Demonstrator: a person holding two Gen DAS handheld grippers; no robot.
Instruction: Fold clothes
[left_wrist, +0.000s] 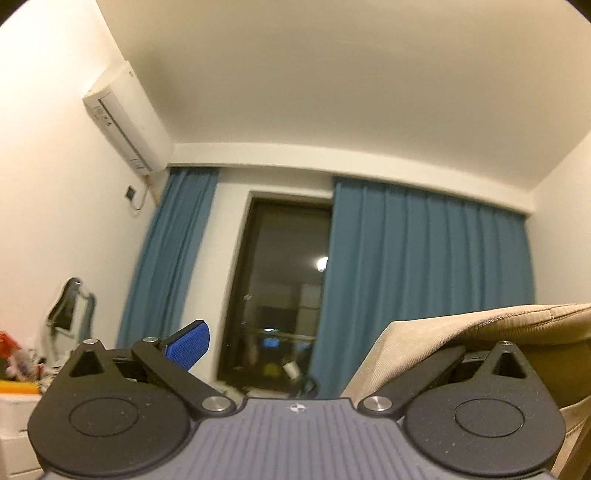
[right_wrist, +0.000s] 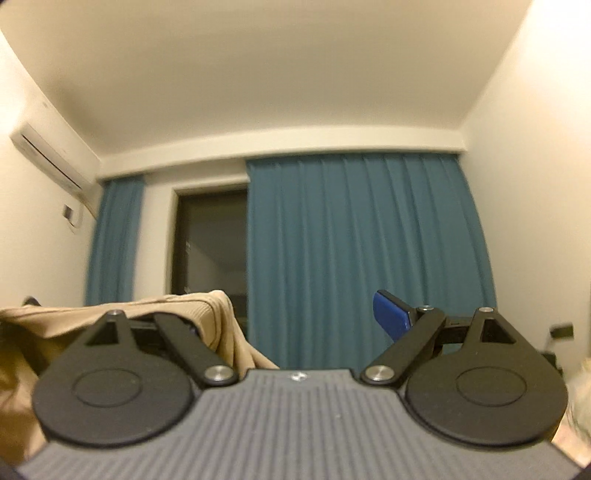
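At the bottom of the left wrist view, the left gripper (left_wrist: 306, 347) fills the foreground with its grey ribbed body and two black round hubs. Its jaws stand wide apart: the blue-padded finger (left_wrist: 188, 345) shows at lower left, while the opposite finger is covered by the beige garment (left_wrist: 443, 332), which drapes over that side at lower right. The cloth lies on one finger only, with nothing pinched between the two, so the gripper is released.

In the right wrist view the right gripper (right_wrist: 295, 321) sits in the same place at the bottom of the frame, also spread wide. Its blue pad (right_wrist: 391, 314) shows at lower right, bare, and the beige garment (right_wrist: 155, 314) hangs over the other finger at lower left, falling in folds down toward the frame's left edge. This gripper too is released, with the cloth resting on it rather than clamped.

Beyond the grippers, blue curtains (left_wrist: 424, 266) hang across the middle of both views, drawn partly aside from a dark window (left_wrist: 280, 288) at centre in the left view and left of centre in the right view. A white air conditioner (left_wrist: 125, 118) is mounted on the wall at upper left. Blurred clutter (left_wrist: 18, 362) sits at the left edge of the left view, too indistinct to identify. The pale ceiling (right_wrist: 288, 66) fills the top.
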